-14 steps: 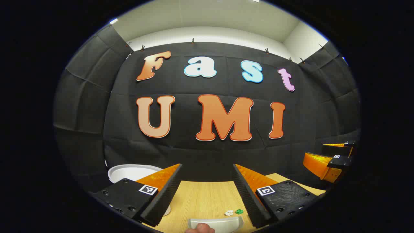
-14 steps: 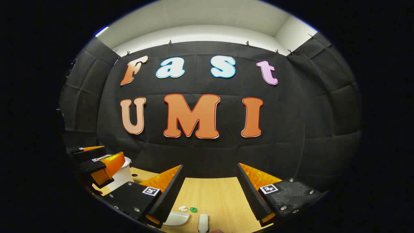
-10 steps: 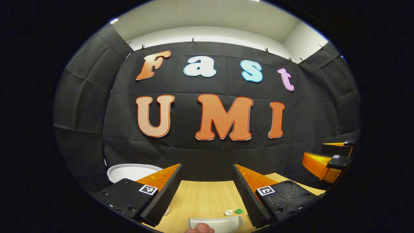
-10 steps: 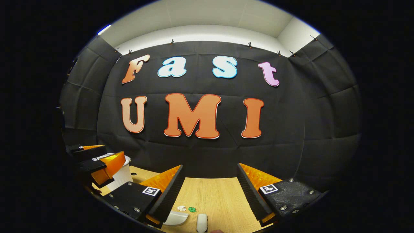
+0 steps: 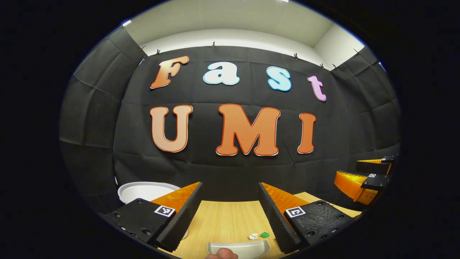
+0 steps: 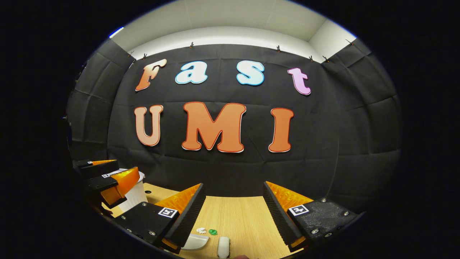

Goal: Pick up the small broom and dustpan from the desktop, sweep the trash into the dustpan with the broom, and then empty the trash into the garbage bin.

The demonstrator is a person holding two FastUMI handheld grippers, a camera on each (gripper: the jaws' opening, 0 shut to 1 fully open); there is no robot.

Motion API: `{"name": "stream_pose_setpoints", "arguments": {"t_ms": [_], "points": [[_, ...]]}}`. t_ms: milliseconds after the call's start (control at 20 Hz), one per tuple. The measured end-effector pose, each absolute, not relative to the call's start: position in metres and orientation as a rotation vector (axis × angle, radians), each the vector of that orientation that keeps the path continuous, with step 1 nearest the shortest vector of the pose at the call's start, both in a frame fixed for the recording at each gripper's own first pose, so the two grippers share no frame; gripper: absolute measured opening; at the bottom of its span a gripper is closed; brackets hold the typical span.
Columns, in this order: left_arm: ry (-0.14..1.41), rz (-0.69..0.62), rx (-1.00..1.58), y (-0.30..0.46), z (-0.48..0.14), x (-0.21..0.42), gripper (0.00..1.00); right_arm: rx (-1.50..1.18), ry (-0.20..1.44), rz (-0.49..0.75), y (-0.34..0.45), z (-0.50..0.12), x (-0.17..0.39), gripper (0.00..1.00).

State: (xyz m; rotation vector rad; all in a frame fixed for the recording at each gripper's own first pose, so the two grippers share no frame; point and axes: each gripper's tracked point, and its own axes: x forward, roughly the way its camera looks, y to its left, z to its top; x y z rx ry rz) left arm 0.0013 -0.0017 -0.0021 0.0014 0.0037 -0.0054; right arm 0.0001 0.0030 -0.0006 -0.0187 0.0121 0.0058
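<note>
A pale wooden surface (image 5: 222, 219) stands against the booth's black cloth wall. Both the left gripper (image 5: 230, 212) and right gripper (image 6: 233, 214) hang released. The dustpan (image 5: 239, 248) and broom (image 6: 223, 246) lie at its near edge, the white bin (image 5: 143, 191) at its far left corner.

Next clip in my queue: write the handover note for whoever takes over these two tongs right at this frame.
Left tongs: open, holding nothing, above the desktop.
Right tongs: open, holding nothing.
Dustpan: on the desktop near the left tongs, a fingertip at its near edge.
Broom: its white handle end lies on the desktop below the right tongs.
Trash: white scrap and green scrap lie side by side just past the dustpan.
Garbage bin: white, far left of the desktop.
Done: nothing yet.
Left: pick up both tools, sweep, empty into the bin.
</note>
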Motion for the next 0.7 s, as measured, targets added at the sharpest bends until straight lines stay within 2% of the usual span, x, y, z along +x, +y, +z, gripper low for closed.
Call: {"name": "stream_pose_setpoints", "arguments": {"t_ms": [700], "points": [[0.023, 0.004, 0.009, -0.0002, -0.0041, -0.0008, 0.95, -0.008, 0.032, 0.022, 0.001, -0.0058, 0.0008, 0.96]]}}
